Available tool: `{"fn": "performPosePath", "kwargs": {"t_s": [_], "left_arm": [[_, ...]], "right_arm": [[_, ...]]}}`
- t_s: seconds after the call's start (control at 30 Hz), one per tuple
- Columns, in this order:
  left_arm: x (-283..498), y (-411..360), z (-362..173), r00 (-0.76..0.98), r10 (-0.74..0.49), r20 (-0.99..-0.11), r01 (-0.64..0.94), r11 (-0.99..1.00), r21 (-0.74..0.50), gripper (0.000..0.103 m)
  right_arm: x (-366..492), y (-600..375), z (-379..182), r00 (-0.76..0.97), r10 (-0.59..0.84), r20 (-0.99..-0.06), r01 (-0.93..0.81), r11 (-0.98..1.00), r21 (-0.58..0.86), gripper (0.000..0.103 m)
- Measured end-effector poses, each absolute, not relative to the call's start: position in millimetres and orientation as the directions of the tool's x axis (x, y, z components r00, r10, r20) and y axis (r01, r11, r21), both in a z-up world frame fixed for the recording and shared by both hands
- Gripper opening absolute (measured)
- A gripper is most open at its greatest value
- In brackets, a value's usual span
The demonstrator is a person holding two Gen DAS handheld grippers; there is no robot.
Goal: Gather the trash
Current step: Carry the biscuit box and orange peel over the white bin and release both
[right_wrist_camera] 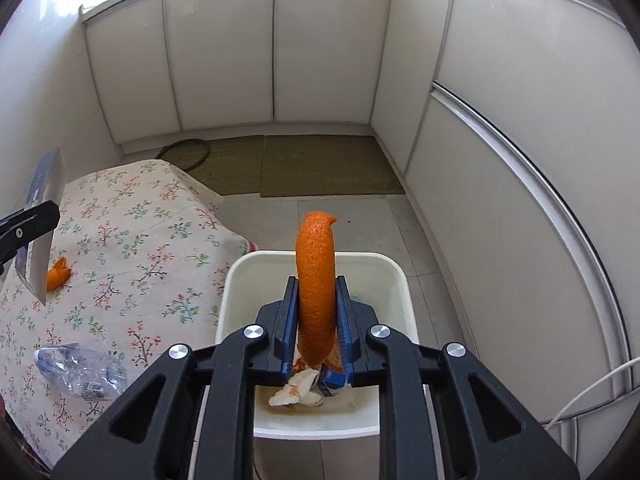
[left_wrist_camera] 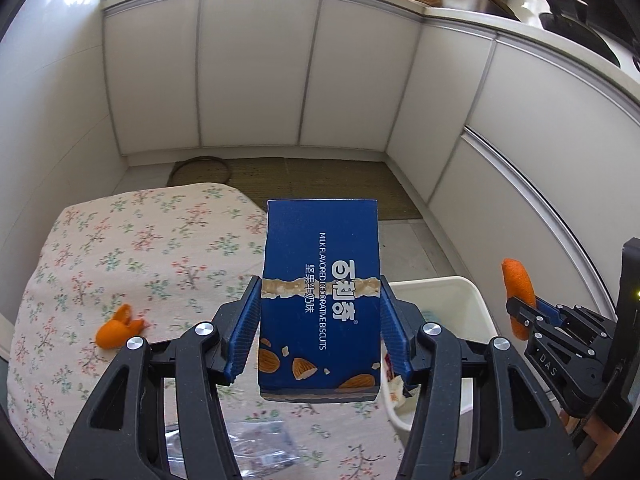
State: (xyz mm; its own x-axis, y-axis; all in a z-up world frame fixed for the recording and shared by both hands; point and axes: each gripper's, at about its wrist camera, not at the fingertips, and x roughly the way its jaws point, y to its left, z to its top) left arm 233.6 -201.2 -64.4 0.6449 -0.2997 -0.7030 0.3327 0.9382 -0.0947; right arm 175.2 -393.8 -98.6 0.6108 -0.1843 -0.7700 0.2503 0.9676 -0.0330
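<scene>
My left gripper [left_wrist_camera: 320, 320] is shut on a blue biscuit box [left_wrist_camera: 320, 280] and holds it in the air above the right edge of the floral-covered table [left_wrist_camera: 120, 248]. The box also shows edge-on at the left of the right wrist view [right_wrist_camera: 42, 216]. My right gripper [right_wrist_camera: 317, 316] is shut on a curled orange peel [right_wrist_camera: 316, 280] and holds it above the white bin [right_wrist_camera: 394, 276]. The peel and right gripper also show in the left wrist view [left_wrist_camera: 518, 292]. A second orange peel [left_wrist_camera: 118, 328] lies on the table. The bin [left_wrist_camera: 476, 304] holds crumpled paper [right_wrist_camera: 298, 390].
A clear plastic wrapper [right_wrist_camera: 80, 372] lies on the table's near side. White cabinets [right_wrist_camera: 320, 60] line the back and right. Woven mats [right_wrist_camera: 320, 164] cover the floor beyond the table. A white cable [right_wrist_camera: 592, 392] runs at the lower right.
</scene>
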Motion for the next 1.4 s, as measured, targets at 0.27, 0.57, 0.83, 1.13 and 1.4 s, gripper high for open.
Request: {"fn": "performPosePath", "kwargs": {"t_s": [0.27, 0.57, 0.83, 1.13, 1.4], "left_arm": [[227.7, -250.6, -75.8, 0.618, -0.351, -0.704, 0.409, 0.908, -0.093, 0.052], [225.0, -290.9, -93.1, 0.577, -0.398, -0.713, 0.476, 0.873, -0.102, 0.053], [224.6, -307.7, -111.2, 0.534, -0.422, -0.732, 0.518, 0.848, -0.111, 0.053], [231.3, -303.2, -119.7, 0.511, -0.417, -0.752, 0.502, 0.855, -0.133, 0.07], [232.4, -294.2, -118.9, 0.53, -0.38, -0.758, 0.469, 0.876, -0.11, 0.081]], "right_arm": [[154.3, -434.5, -96.6, 0.595, -0.313, -0.74, 0.384, 0.92, -0.08, 0.068], [137.1, -477.3, -104.3, 0.526, -0.425, -0.737, 0.506, 0.852, -0.13, 0.081], [133.1, -482.0, -106.2, 0.509, -0.45, -0.733, 0.53, 0.835, -0.145, 0.084], [136.5, -480.1, -108.0, 0.501, -0.461, -0.733, 0.526, 0.834, -0.165, 0.088], [142.3, -467.7, -108.8, 0.509, -0.454, -0.732, 0.505, 0.846, -0.173, 0.092]]}}
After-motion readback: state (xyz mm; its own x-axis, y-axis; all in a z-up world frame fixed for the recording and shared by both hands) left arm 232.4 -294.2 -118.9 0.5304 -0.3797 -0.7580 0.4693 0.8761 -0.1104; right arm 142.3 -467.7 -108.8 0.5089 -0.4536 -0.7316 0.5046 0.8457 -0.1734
